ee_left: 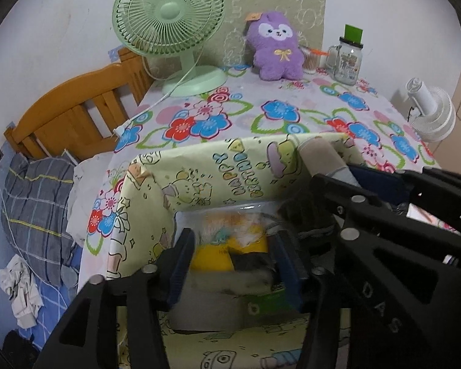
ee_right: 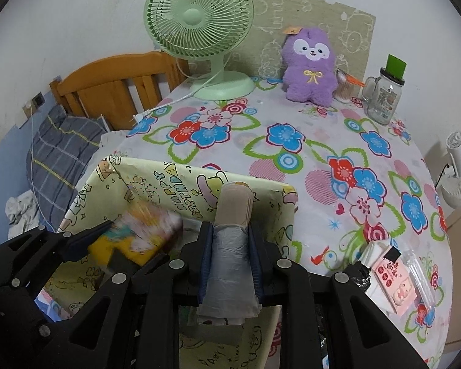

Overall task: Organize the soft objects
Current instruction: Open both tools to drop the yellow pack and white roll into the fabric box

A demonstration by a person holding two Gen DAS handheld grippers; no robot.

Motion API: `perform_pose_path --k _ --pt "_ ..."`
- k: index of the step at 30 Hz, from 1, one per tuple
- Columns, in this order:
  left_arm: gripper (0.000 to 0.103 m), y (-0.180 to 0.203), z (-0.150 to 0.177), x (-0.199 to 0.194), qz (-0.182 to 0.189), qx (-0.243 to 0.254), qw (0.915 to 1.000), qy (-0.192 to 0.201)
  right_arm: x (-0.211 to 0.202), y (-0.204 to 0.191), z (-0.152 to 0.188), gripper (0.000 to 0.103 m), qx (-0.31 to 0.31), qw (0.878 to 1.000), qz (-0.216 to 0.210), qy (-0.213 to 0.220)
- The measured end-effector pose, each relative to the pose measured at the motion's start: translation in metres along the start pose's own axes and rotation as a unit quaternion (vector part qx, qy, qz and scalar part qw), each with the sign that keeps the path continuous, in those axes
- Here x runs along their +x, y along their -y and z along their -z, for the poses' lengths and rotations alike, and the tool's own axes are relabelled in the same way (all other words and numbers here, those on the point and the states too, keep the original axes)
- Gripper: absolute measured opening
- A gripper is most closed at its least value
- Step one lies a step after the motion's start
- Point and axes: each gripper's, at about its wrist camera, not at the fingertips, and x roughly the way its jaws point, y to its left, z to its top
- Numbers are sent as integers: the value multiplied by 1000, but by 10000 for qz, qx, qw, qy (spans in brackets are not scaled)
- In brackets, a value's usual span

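Roll (ee_right: 230, 246), grey and beige, clamped between jaws.

Your right gripper (ee_right: 232, 256) clamps a rolled grey and beige cloth (ee_right: 232, 240), which points over the far wall of a yellow cartoon-print box (ee_right: 199, 184). At lower left, your left gripper (ee_right: 113, 246) reaches into the box with a blurred yellow and white soft item (ee_right: 138, 233) at its tips. Beyond, on the floral tablecloth (ee_right: 292, 141), stand a green fan (ee_right: 199, 30), a purple plush (ee_right: 310, 67) and a glass jar (ee_right: 382, 98).
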Motion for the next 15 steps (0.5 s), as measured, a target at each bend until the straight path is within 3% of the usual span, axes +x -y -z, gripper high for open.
perform_pose_path --k 2,7,15 --pt "73 0 1 3 -45 16 10000 -44 3 0 -1 35 -11 10000 -27 -75" --pt "82 -2 2 1 -68 35 10000 24 2 -1 -1 59 -27 10000 -3 15" --pt "90 -3 1 -4 -88 -15 9999 107 -4 -4 0 66 -149 9999 11 74"
